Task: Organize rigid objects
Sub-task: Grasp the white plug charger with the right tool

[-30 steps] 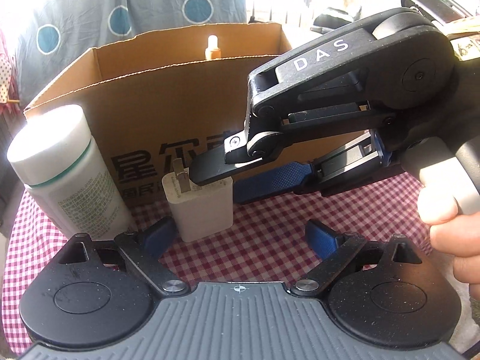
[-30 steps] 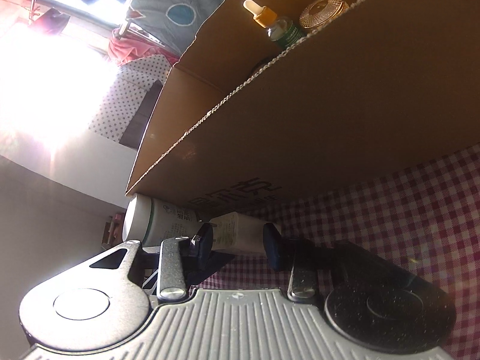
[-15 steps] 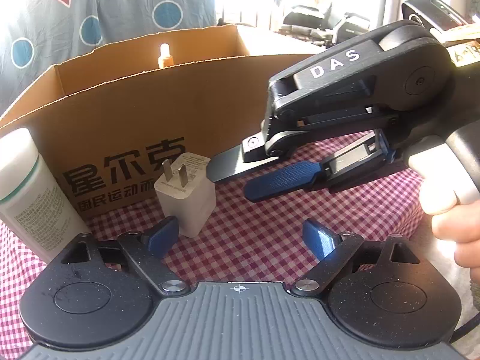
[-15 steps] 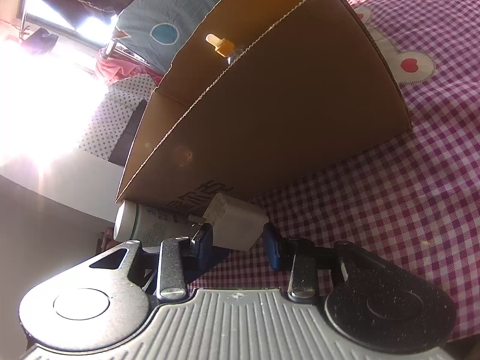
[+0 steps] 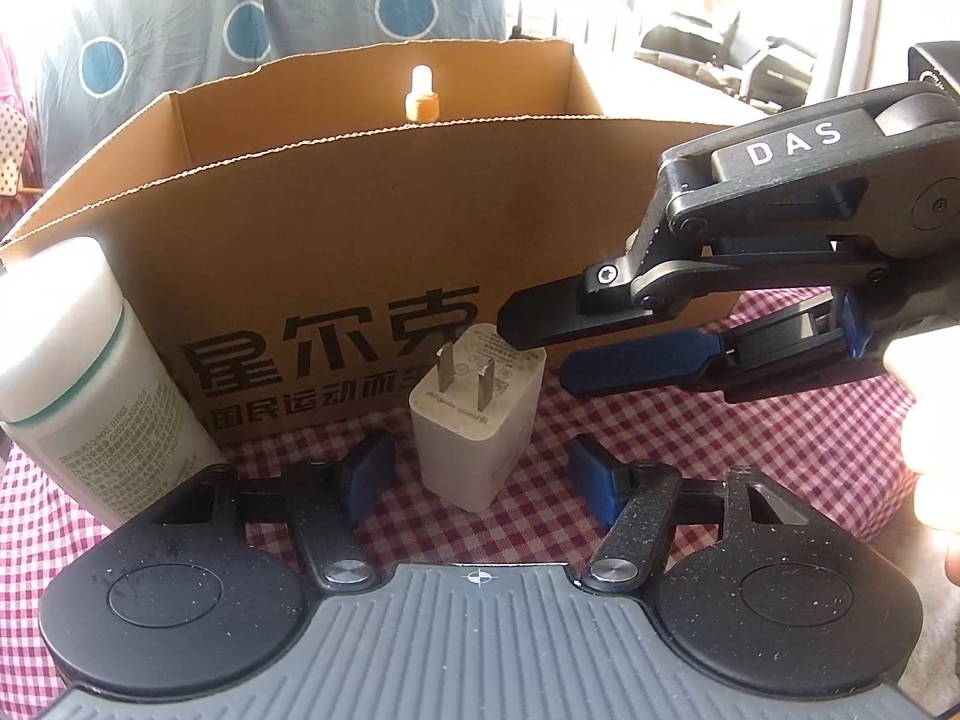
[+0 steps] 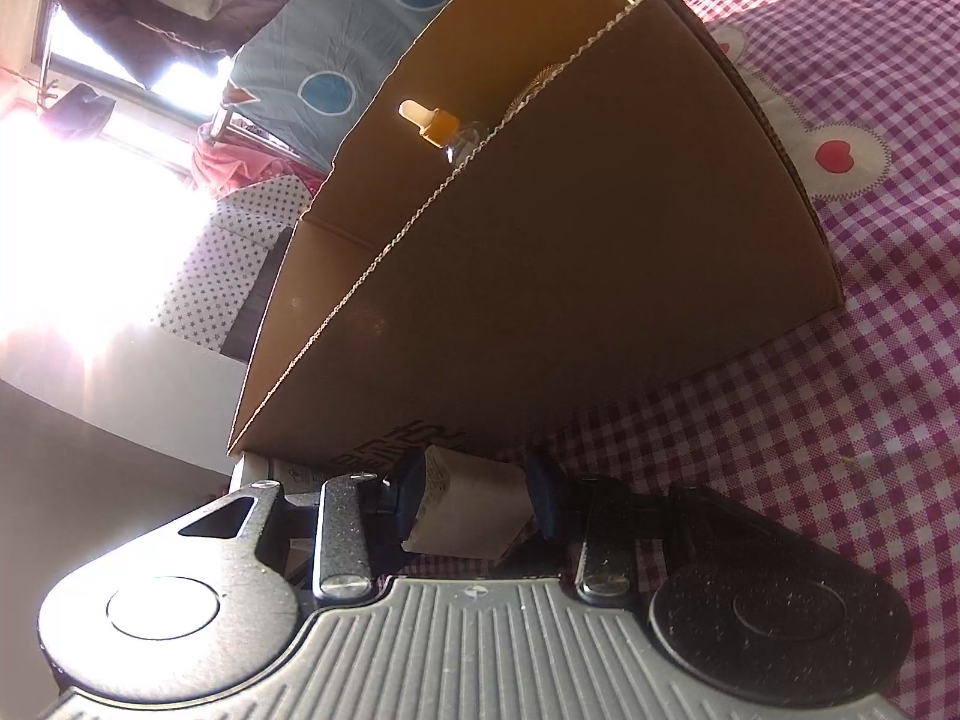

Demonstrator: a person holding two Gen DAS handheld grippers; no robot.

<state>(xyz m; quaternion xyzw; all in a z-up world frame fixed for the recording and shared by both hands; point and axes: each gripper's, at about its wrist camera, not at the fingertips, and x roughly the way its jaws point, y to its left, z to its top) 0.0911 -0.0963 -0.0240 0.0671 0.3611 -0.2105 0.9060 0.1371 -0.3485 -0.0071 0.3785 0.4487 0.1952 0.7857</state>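
A white plug charger (image 5: 474,420) stands on the checked cloth with its two prongs up, in front of the cardboard box (image 5: 360,222). My left gripper (image 5: 483,471) is open, its blue pads on either side of the charger and apart from it. My right gripper (image 5: 537,339) comes in from the right, open, with its upper finger over the charger's top corner. In the right wrist view the charger (image 6: 474,507) lies between the right gripper's (image 6: 477,483) open pads. A white bottle (image 5: 90,378) with a green band stands at the left.
The box (image 6: 540,240) holds a dropper bottle (image 5: 421,93) with an orange collar and a round patterned lid (image 6: 543,78). The red and white checked cloth (image 5: 750,450) covers the table. A blue patterned fabric (image 5: 240,6) hangs behind the box.
My right gripper has drawn back to the right and let the charger stand free. My left gripper has moved right, so the charger now sits between its pads.
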